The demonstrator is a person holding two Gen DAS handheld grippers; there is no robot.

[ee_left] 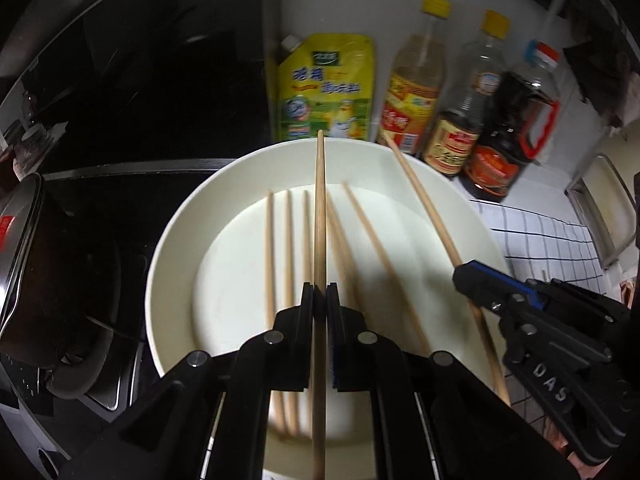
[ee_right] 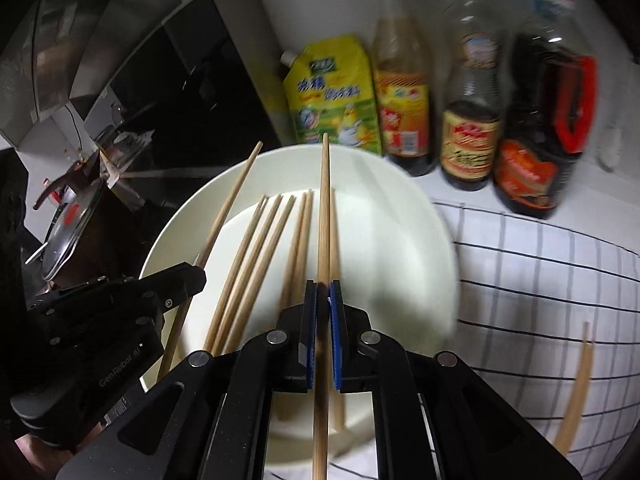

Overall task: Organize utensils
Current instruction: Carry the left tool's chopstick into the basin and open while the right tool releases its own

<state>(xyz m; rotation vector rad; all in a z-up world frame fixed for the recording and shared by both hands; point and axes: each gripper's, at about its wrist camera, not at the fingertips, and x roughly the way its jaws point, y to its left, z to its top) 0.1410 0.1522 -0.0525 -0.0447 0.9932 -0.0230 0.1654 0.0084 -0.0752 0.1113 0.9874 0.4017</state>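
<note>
Our left tool (ee_left: 320,292) and right tool (ee_right: 323,292) are each clamped on one chopstick (ee_left: 320,200) (ee_right: 324,208), mid-frame over the white plate (ee_left: 176,240). Below, loose chopsticks (ee_left: 288,240) lie inside it; bottles (ee_left: 460,120) stand upper right.

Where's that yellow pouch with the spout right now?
The yellow pouch stands at the back against the wall, just behind the white plate, leftmost in the row of sauce bottles; both views show it up top, near centre.
</note>
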